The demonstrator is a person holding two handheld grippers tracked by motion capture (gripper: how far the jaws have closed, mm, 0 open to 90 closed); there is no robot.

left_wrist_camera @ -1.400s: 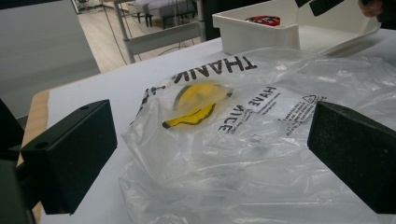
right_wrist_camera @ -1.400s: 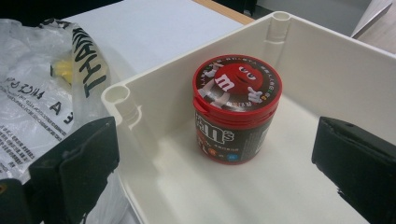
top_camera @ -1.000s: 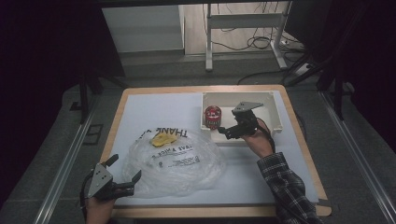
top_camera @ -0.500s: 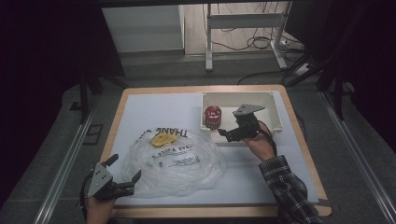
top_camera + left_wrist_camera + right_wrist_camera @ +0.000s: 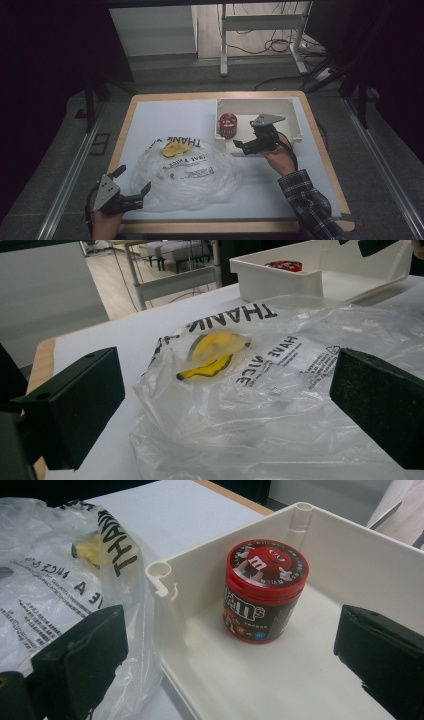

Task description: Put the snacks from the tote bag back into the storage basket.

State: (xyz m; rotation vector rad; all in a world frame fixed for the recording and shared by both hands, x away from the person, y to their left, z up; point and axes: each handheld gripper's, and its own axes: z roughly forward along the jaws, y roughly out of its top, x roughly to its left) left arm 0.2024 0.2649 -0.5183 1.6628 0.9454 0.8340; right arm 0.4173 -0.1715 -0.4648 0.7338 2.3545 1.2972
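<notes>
A red M&M's candy jar (image 5: 227, 125) (image 5: 265, 592) stands upright in the left part of a white bin (image 5: 255, 101) (image 5: 200, 565). My right gripper (image 5: 242, 146) (image 5: 230, 655) is open at the bin's near left corner, jaws pointing at the jar and a little short of it. A crumpled clear plastic bag (image 5: 185, 172) (image 5: 260, 410) (image 5: 45, 595) with black print and a yellow smiley (image 5: 172, 148) (image 5: 215, 355) lies on the white mat. My left gripper (image 5: 134, 180) (image 5: 227, 405) is open at the bag's near left edge, holding nothing.
The white mat (image 5: 165, 117) covers a wood-edged table (image 5: 320, 150). The bag's right edge lies against the bin's left wall. Metal rails run along both sides of the table, and a desk frame with cables (image 5: 265, 30) stands beyond its far edge.
My right gripper has shifted slightly toward the near side of the bin, still open. The left gripper, bag and jar have not moved.
</notes>
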